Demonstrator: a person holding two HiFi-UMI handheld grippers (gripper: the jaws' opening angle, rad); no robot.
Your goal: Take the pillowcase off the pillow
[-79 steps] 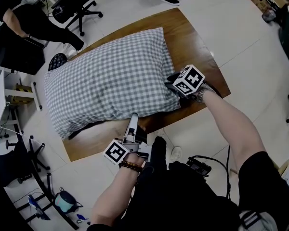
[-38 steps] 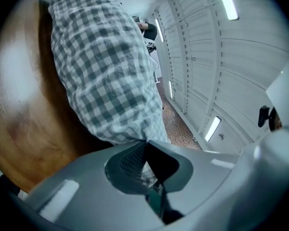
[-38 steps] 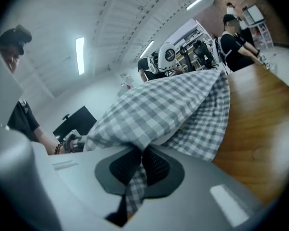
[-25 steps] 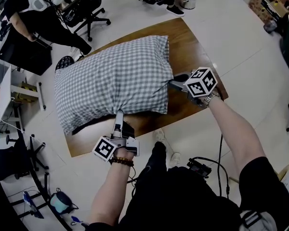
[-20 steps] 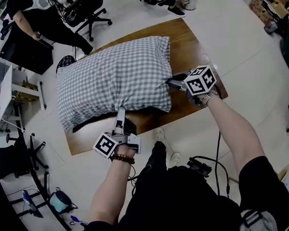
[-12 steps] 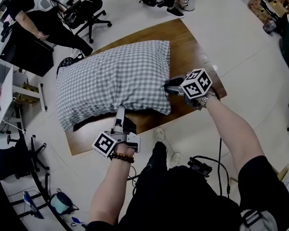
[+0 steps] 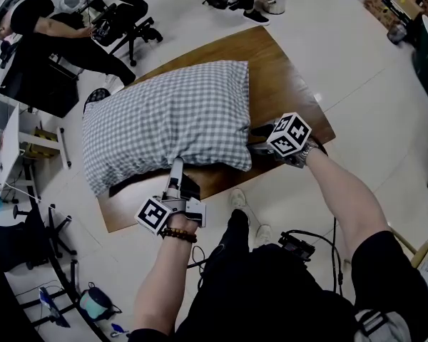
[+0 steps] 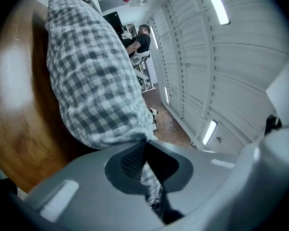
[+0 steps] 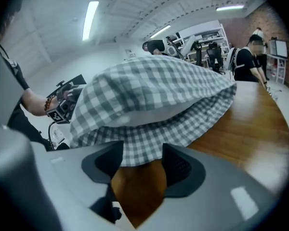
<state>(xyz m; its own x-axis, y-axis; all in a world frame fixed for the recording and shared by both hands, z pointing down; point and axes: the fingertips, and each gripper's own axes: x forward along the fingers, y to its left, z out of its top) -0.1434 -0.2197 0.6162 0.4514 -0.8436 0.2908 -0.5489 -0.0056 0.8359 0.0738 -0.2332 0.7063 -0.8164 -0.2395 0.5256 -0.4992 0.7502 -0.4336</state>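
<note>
Pale tiled floor [image 7: 357, 70] surrounds a wooden counter [image 7: 285, 66]; black office chairs [image 7: 130, 21] stand beyond, strip lights [image 9: 89, 14] glow overhead, brick wall [image 9: 269, 20] at one side.

1. The pillowcase [image 7: 167, 116] is grey-and-white checked cloth. It is still on and covers nearly the whole pillow, which fills it out plumply.
2. It lies flat and slantwise across the brown wooden table [image 7: 285, 84], and its left end reaches past the table's edge.
3. The middle of its near edge is gathered into a tight, puckered point.
4. At the open right end, the white pillow [image 9: 140, 119] shows between the upper and lower layers. The lower hem rests on the wood.
</note>
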